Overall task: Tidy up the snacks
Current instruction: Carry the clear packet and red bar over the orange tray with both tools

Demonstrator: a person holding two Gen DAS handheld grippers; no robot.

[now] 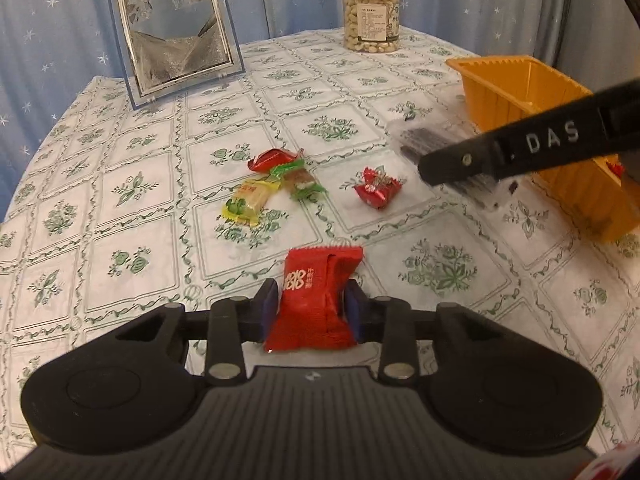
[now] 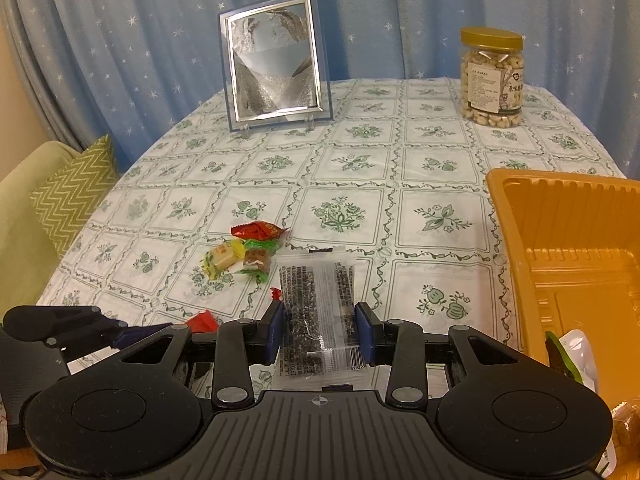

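My left gripper (image 1: pixel 312 298) is shut on a red snack packet (image 1: pixel 320 268), held just above the tablecloth. In the right wrist view, my right gripper (image 2: pixel 319 314) is shut on a clear packet of dark seed bars (image 2: pixel 316 288). The same packet (image 1: pixel 432 140) shows at the right of the left wrist view. An orange tray (image 2: pixel 560 200) lies on the table to the right of both grippers. On the cloth ahead lie a red candy (image 1: pixel 272 158), a green-wrapped candy (image 1: pixel 298 178), a yellow candy (image 1: pixel 248 200) and a red foil candy (image 1: pixel 378 188).
A jar of nuts (image 2: pixel 491 76) and a standing picture frame (image 2: pixel 274 60) are at the table's far side, before a blue curtain. A green zigzag cushion (image 2: pixel 72 196) lies off the table's left edge. A few packets (image 2: pixel 576 356) sit in the tray's near end.
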